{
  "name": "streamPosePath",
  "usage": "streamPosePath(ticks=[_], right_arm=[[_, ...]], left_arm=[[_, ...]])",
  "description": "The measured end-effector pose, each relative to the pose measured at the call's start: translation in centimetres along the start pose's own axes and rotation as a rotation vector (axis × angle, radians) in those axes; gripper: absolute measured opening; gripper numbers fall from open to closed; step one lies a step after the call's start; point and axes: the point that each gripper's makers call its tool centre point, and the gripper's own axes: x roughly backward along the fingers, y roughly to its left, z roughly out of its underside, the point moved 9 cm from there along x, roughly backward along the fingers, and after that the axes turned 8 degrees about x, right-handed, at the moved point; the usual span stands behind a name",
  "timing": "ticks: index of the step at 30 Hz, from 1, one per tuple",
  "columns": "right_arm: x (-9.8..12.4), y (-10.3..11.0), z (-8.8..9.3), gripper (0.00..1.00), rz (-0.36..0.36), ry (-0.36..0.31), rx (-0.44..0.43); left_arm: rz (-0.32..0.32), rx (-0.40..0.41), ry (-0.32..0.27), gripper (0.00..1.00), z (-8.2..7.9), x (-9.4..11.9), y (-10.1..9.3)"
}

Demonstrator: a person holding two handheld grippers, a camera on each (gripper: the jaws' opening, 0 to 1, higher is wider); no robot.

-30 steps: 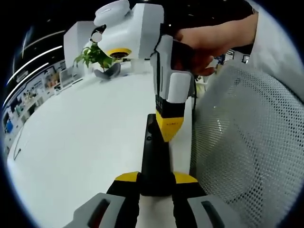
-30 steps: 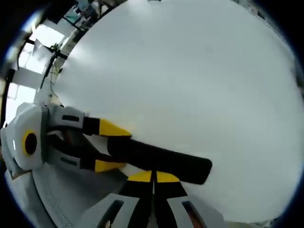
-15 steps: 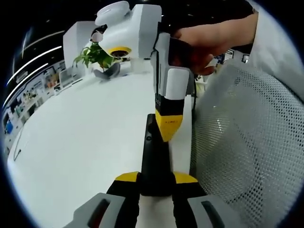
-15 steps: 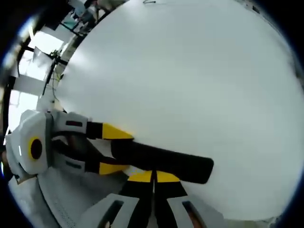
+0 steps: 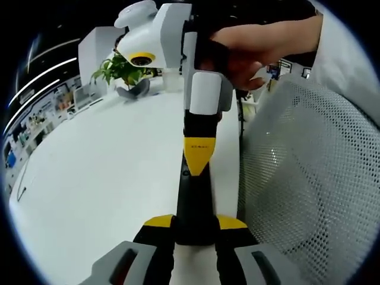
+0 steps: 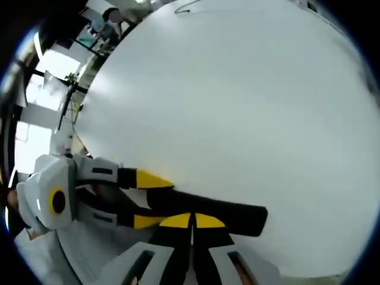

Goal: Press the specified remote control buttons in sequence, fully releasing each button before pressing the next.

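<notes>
The left tongs stay clamped on the black remote at lower centre, over the white surface; the right tongs, together, have swung from the remote's right edge onto its middle, tip touching its face; the plant sits upper left.

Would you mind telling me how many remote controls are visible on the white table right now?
1. A black remote control is clamped in the left gripper, with the right gripper tip over it above the table.
</notes>
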Motion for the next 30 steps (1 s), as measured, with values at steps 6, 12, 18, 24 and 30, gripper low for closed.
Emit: streamPosePath(ticks=[6, 12, 18, 24, 30], right_arm=[[-0.5, 0.2, 0.0, 0.0, -0.004, 0.009, 0.011], [-0.8, 0.1, 0.1, 0.0, -0.009, 0.026, 0.008], [-0.9, 0.1, -0.1, 0.0, 0.001, 0.03, 0.016], [-1.1, 0.3, -0.3, 0.0, 0.028, 0.042, 0.031], [-1.0, 0.0, -0.4, 0.0, 0.021, 0.047, 0.006]], left_arm=[[0.001, 0.001, -0.001, 0.25, 0.0, 0.0, 0.0], [0.001, 0.002, -0.002, 0.25, 0.0, 0.1, 0.0], [0.001, 0.004, -0.003, 0.25, 0.1, 0.0, 0.0], [0.001, 0.005, -0.004, 0.25, 0.1, 0.1, 0.1], [0.0, 0.007, -0.005, 0.25, 0.0, 0.1, 0.1]])
